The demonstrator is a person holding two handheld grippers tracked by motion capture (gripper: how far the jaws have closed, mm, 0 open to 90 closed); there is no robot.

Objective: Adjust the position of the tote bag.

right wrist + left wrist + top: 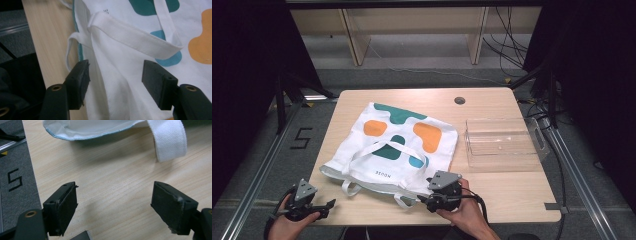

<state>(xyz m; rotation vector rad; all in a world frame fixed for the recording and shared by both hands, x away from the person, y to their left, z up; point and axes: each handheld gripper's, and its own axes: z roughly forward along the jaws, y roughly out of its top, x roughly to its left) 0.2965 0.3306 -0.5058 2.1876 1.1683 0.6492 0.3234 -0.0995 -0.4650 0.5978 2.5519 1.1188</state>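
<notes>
Two grippers at the near edge of our table (512,195), one tote bag between them.

We see the white tote bag (397,145), printed with teal and orange patches, lying flat at the table's middle, its mouth and straps (135,37) turned toward us. An empty clear tray (502,145) sits just to its right. Our right gripper (424,200) hovers over the bag's near hem, jaws partly apart with cloth under them but nothing pinched. Our left gripper (329,204) waits at the table's left corner, jaws wide open and holding nothing.
</notes>
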